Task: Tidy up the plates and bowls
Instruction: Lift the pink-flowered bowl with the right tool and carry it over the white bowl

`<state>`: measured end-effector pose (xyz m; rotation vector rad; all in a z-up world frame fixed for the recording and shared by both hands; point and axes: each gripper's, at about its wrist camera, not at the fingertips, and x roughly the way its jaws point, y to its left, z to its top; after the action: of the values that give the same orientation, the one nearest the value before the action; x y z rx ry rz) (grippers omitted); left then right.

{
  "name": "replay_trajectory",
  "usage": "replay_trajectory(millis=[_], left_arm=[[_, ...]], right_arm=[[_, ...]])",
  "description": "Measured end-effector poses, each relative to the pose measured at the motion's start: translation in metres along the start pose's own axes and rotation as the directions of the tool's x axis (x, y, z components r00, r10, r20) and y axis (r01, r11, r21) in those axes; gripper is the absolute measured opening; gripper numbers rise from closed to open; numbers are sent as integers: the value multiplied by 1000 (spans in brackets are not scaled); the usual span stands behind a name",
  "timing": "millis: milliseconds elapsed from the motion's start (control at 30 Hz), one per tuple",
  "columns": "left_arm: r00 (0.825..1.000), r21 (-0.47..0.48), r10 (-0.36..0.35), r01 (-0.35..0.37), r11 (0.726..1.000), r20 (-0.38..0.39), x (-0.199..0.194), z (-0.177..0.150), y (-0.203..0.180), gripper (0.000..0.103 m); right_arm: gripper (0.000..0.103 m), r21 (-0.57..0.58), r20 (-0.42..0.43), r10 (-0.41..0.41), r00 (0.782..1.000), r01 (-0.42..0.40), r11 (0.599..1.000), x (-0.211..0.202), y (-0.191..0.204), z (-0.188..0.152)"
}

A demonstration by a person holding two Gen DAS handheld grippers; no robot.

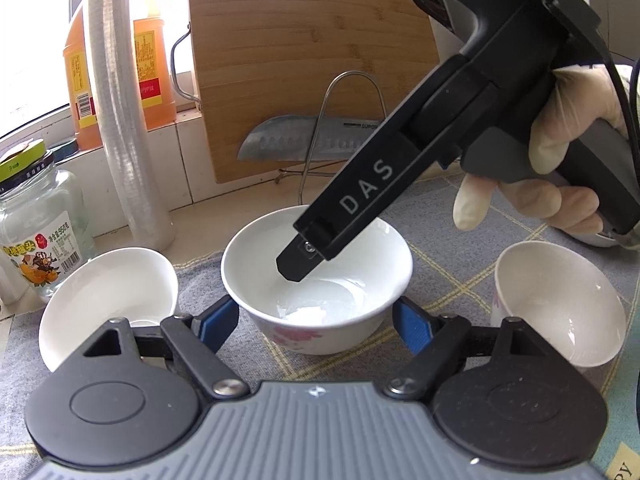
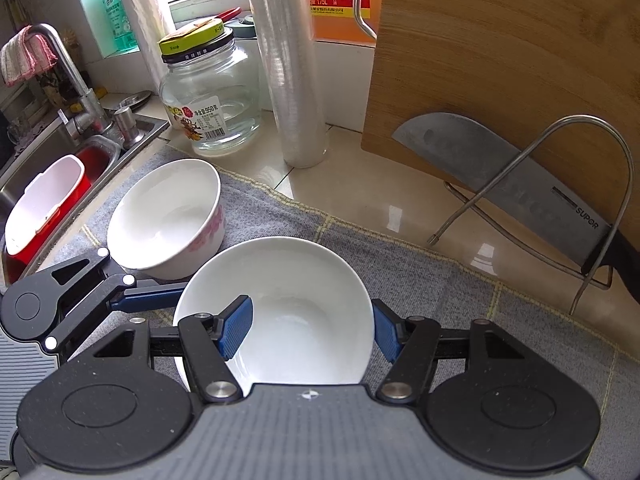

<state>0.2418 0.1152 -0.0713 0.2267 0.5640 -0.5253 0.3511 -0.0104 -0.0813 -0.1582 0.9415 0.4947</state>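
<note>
Left tool (image 1: 316, 320) is nearest, its blue pads (image 1: 218, 320) set on either flank of the middle bowl (image 1: 340, 292) and seemingly pressing its sides, so I judge it to be holding that bowl. The bowl stands upright on the grey cloth (image 1: 460, 240) that covers the bench, between two other white bowls that lie tipped: a left bowl (image 1: 108, 292) just beside it and a right bowl (image 1: 560, 300) a little apart.

A gloved hand (image 1: 560, 152) aims the right tool (image 2: 310, 332) steeply down into the middle bowl. One pad is inside the bowl and the other is outside its right rim. They stand fairly wide, straddling the wall without pinching it.

The step in hand looks like securing the middle bowl as the base of a stack. Next, the right tool must either close on the wall or draw clear and go for a tipped bowl, which needs a rim grip and a turn upright before nesting.
</note>
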Motion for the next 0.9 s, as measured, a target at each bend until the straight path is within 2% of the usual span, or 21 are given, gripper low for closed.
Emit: replay_trajectory(millis=[400,900], left_arm=[[999,42,-28,29,999,-19,-37,4,-21,83],[994,127,-102,106,986,-42,-83,-5,-64,84]], right_arm=[[69,37,39,1,999,-3,999,-46,17,-19],[70,121,91,-36,995,25,992,-100,39,-75]])
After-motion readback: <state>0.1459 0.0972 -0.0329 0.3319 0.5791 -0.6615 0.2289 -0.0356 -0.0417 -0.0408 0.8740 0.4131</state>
